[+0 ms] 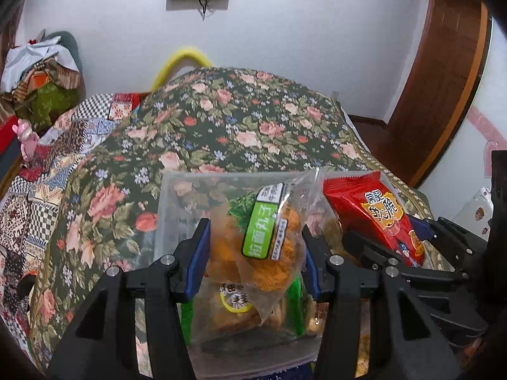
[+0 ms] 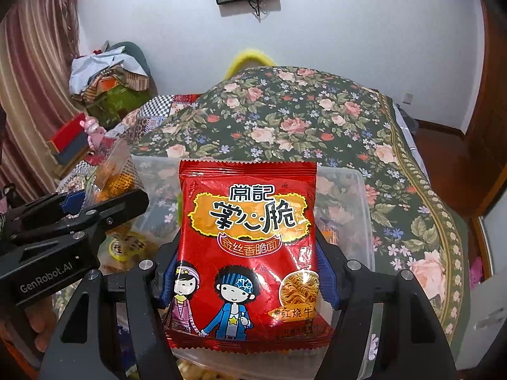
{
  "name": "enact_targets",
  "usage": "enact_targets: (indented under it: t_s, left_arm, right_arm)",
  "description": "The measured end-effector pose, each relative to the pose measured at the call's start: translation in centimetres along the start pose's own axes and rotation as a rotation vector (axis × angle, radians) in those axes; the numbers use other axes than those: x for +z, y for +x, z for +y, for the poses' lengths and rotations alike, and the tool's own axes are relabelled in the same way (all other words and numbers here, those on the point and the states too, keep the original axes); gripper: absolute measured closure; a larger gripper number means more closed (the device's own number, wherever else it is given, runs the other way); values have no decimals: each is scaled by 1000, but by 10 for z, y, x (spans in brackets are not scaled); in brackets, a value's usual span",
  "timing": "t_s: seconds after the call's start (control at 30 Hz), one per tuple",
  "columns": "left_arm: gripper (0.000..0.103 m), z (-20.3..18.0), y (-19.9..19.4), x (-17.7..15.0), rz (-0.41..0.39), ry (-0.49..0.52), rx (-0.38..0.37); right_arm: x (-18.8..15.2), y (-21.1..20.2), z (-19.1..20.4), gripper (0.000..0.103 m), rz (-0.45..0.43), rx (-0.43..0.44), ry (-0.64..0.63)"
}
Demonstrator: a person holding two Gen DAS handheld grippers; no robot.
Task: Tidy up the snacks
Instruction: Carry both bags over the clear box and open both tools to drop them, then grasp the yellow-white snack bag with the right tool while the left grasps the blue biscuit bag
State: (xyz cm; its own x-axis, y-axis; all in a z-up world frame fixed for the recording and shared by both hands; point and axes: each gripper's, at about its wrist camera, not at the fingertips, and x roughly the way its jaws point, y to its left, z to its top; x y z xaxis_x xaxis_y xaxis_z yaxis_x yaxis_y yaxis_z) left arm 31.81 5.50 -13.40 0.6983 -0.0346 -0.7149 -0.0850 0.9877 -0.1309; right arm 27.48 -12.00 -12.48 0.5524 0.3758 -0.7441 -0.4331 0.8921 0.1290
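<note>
Right wrist: floral bedspread [image 2: 317,126] below white wall [image 2: 348,31].

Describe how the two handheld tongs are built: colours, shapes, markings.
Both the left tongs and right tongs are matte black plastic with triangular cut-out arms, silver round bolts at the joints and blue ribbed pads lining the fingers. The left tongs' side, seen from the right camera, carries white "GenRobot.AI" lettering. No cables or sleeves show.

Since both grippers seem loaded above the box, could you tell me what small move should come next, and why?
Probably lower the right gripper and let go: its fingers clamp the red noodle packet directly above the clear plastic box. The left gripper, holding the green-labelled snack bag beside it, could follow afterwards.
</note>
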Motion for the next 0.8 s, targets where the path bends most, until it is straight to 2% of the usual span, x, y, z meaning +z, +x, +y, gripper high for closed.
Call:
enact_targets:
  t_s: [0.1,0.27,0.5,0.8]
  left_arm:
    - [49,0,-3,-2,6,1,-8]
    - [33,1,-26,-5,-24,-7,-28]
    - [19,4,-68,-12,-74,-16,-40]
    - [15,8,-88,-49,-21,-4,-59]
  right_arm:
    - [-1,0,-1,34,13,-13,-6]
    - [-3,-14,-4,20,-10,-31,-7]
    - [-8,-47,-3,18,-53,-15,-8]
    - [-43,-84,-1,18,-69,-8,-25]
